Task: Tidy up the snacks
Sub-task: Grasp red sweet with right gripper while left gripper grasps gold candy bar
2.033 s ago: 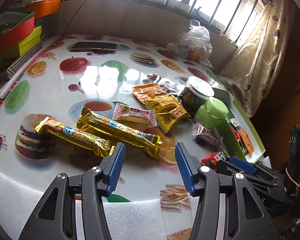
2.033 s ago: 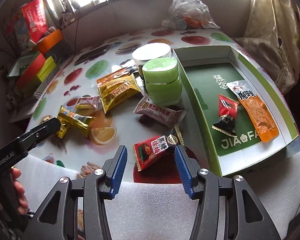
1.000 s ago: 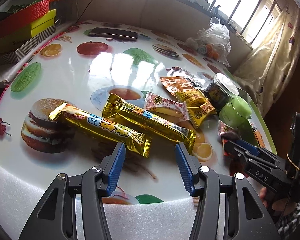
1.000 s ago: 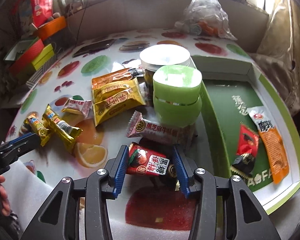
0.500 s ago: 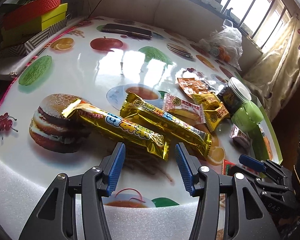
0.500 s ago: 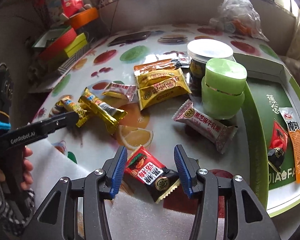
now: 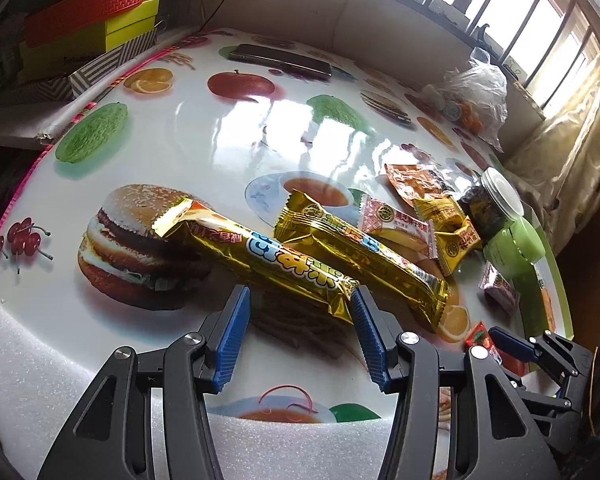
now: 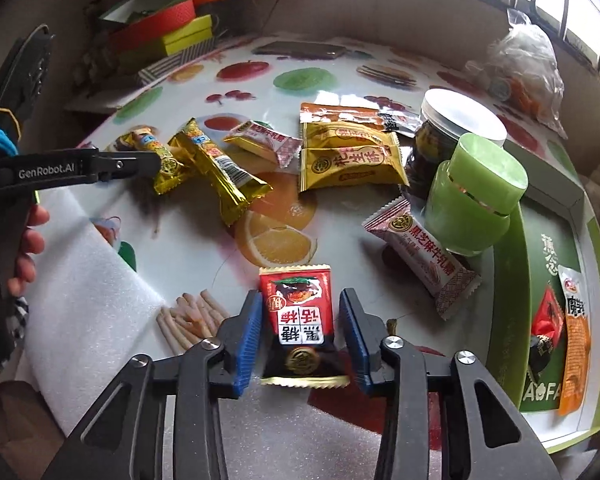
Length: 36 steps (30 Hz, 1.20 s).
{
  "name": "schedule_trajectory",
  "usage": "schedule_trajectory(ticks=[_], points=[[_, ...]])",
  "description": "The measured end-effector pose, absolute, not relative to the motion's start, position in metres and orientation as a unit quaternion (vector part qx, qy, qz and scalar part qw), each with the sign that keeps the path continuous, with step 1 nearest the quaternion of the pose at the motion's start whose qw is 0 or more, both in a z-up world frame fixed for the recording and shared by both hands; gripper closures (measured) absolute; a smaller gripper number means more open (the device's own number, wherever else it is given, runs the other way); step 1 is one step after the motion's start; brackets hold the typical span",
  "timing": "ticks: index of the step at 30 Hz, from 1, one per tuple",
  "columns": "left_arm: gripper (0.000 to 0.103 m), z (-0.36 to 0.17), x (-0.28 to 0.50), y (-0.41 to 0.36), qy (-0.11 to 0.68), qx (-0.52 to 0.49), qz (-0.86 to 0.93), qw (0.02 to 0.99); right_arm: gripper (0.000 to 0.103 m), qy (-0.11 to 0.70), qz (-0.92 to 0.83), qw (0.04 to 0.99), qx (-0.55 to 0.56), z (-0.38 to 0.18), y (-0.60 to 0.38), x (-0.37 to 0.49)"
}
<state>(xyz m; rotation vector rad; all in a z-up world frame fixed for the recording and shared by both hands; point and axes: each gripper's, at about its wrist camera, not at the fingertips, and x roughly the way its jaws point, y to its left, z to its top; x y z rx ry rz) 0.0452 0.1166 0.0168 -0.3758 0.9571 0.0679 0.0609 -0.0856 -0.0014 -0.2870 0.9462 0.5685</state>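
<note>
My left gripper is open; the near end of a long gold snack bar lies between its blue fingertips on the table. A second gold bar lies beside it. My right gripper is open, its jaws on either side of a red and black candy packet lying flat on the table, pads close to its edges. A green tray at the right holds an orange packet and a red and black packet.
Yellow packets, pink-white packets, a green jar and a dark jar with white lid crowd the table middle. Stacked boxes stand far left, a phone and a plastic bag at the back.
My left gripper moved forward so the gold bar's end sits between its fingers. My right gripper turned and closed in around the red packet, jaws narrower than before.
</note>
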Motion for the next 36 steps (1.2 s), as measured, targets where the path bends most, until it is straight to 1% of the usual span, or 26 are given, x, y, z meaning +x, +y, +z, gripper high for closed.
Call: schedule_trajectory(ticks=[2,7,16,20,28,32,33,35,36], points=[[0.050,0.016,0.046,0.119,0.458,-0.184,0.038,0.869,0.073,0.445,0.265,0.846,-0.126,-0.001,-0.088,0.063],[0.050,0.015,0.052,0.124,0.461,-0.197,0.053,0.864,0.078,0.433,0.247,0.860,-0.109,-0.002,-0.088,0.064],[0.050,0.026,0.050,0.140,0.440,-0.220,0.089,0.866,0.078,0.428,0.243,0.867,-0.080,-0.003,-0.091,0.067],[0.050,0.017,0.059,0.149,0.460,-0.235,0.113,0.849,0.078,0.427,0.246,0.867,-0.075,-0.003,-0.093,0.067],[0.050,0.011,0.075,0.137,0.466,-0.210,0.113,0.852,0.078,0.427,0.246,0.867,-0.067,-0.003,-0.096,0.067],[0.050,0.011,0.082,0.123,0.466,-0.171,0.110,0.861,0.078,0.427,0.245,0.868,-0.065,-0.002,-0.096,0.066],[0.051,0.010,0.083,0.121,0.466,-0.163,0.108,0.863,0.078,0.427,0.245,0.868,-0.064,-0.003,-0.097,0.066],[0.061,0.010,0.083,0.117,0.465,-0.149,0.112,0.865,0.078,0.428,0.245,0.868,-0.061,-0.003,-0.098,0.066],[0.063,0.010,0.084,0.117,0.465,-0.147,0.112,0.866,0.078,0.428,0.245,0.868,-0.060,-0.003,-0.098,0.066]])
